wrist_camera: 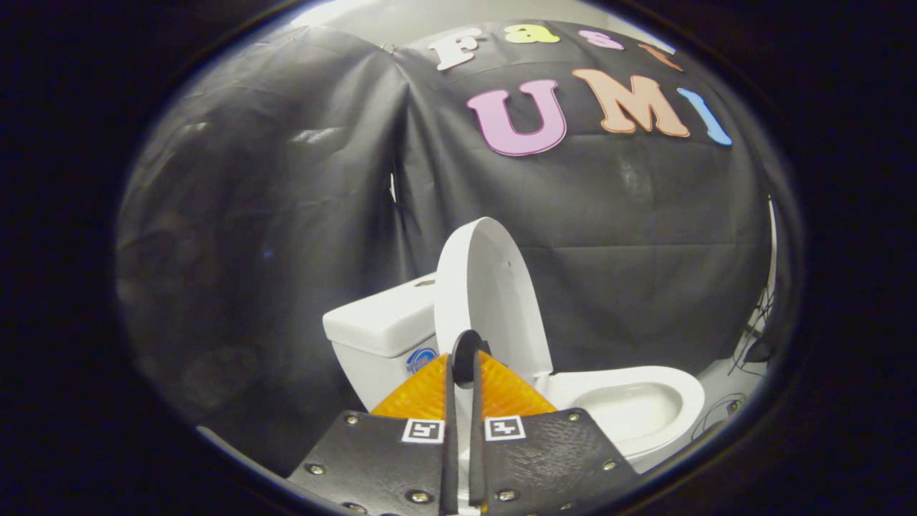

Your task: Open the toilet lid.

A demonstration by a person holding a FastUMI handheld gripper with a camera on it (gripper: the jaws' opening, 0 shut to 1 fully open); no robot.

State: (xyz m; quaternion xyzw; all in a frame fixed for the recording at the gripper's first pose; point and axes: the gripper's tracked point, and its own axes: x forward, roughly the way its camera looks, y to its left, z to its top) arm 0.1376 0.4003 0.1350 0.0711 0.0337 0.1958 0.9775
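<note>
The white toilet lid (487, 294) stands raised, almost upright, leaning back toward the white tank (383, 322). To its right the seat and open bowl (630, 408) lie uncovered. My gripper (464, 362) is at the lid's near edge, the fingers drawn close together with only a thin slot between them. The lid's edge runs into that slot, and a small dark round piece (469, 350) sits right at the fingertips. The lower part of the lid is hidden behind the fingers.
The black cloth wall (286, 215) hangs close behind and to the left of the toilet. Dark cables (752, 337) trail down at the far right over a pale floor strip (716, 380).
</note>
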